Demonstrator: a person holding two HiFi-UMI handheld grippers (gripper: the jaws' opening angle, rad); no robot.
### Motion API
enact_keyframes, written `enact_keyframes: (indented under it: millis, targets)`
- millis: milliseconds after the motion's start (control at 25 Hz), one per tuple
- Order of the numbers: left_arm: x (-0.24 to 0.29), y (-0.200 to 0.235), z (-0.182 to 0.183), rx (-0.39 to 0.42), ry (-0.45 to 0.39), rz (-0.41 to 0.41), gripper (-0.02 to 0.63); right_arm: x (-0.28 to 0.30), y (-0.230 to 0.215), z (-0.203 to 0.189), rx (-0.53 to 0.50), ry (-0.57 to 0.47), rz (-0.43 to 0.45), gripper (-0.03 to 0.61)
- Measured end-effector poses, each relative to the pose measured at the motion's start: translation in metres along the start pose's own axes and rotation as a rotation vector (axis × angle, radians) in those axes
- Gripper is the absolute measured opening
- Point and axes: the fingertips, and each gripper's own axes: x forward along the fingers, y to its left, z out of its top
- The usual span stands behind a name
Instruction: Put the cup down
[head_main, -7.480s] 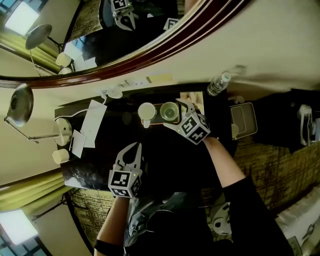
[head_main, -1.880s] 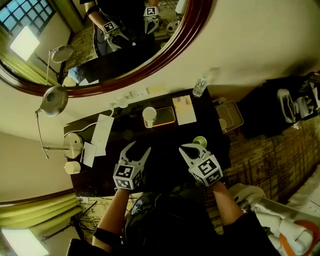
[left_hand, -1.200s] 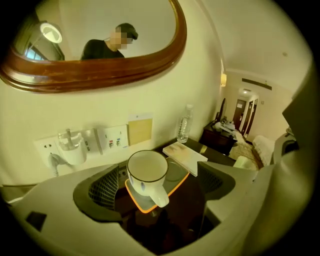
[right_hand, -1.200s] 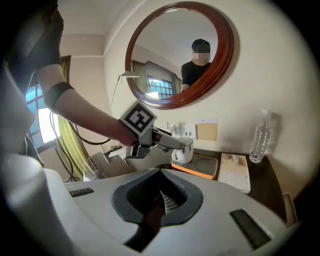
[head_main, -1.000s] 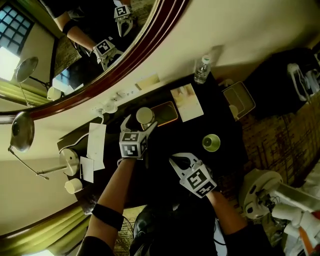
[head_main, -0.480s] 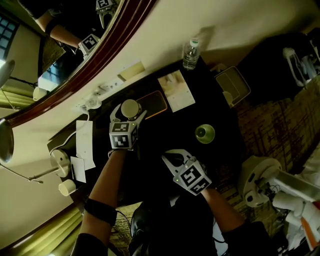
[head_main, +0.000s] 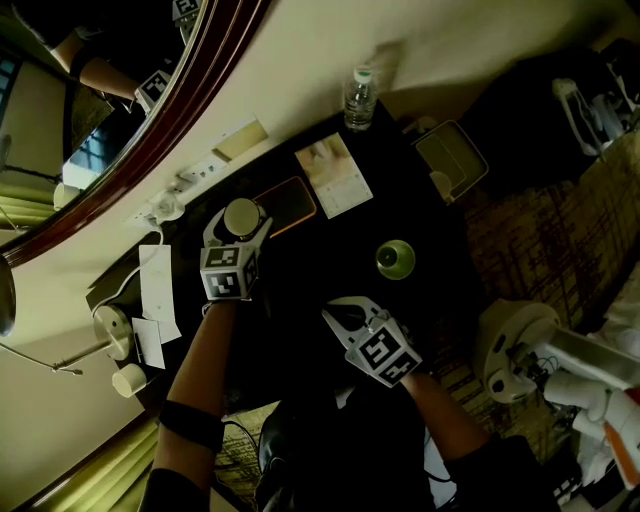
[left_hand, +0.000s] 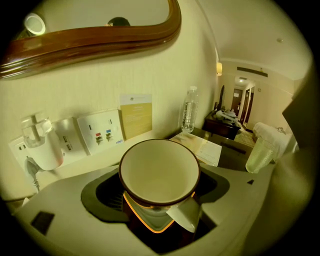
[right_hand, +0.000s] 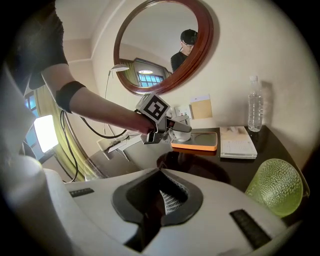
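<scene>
The left gripper (head_main: 238, 228) has its jaws around the white cup (left_hand: 159, 172). The jaws have just been closing, but there is a gap on each side, so they do not squeeze it yet. The cup stands between them on the orange tray (head_main: 297, 200), with its handle by the right-hand jaw. It looks hard, smooth and breakable, so it may slip or chip. I would hold its round sides below the rim, gently. The right gripper (head_main: 338, 315) has its jaws closed on nothing. The green cup (head_main: 396, 258) stands on the table (head_main: 300, 300) beyond them, to the right.
</scene>
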Motion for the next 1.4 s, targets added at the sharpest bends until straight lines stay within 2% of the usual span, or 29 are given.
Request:
enact_keyframes:
  millis: [360, 640, 920, 1160, 1400]
  targets:
    - [-0.023, -0.029, 0.007, 0.05, -0.017, -0.045, 0.391, -0.012, -0.001, 0.003, 0.003, -0.009, -0.017, 0.015]
    - [-0.046, -0.091, 0.009, 0.151, -0.058, -0.208, 0.391, -0.027, -0.007, 0.008, -0.001, -0.025, -0.04, 0.015]
    - [-0.056, -0.158, -0.021, 0.33, -0.06, -0.374, 0.391, -0.053, -0.026, 0.01, 0.02, -0.052, -0.106, 0.015]
    - [-0.06, -0.201, -0.041, 0.367, -0.042, -0.444, 0.391, -0.079, -0.051, 0.003, 0.086, -0.089, -0.178, 0.015]
    - [-0.061, -0.225, -0.06, 0.409, -0.003, -0.492, 0.391, -0.099, -0.071, -0.005, 0.11, -0.103, -0.234, 0.015]
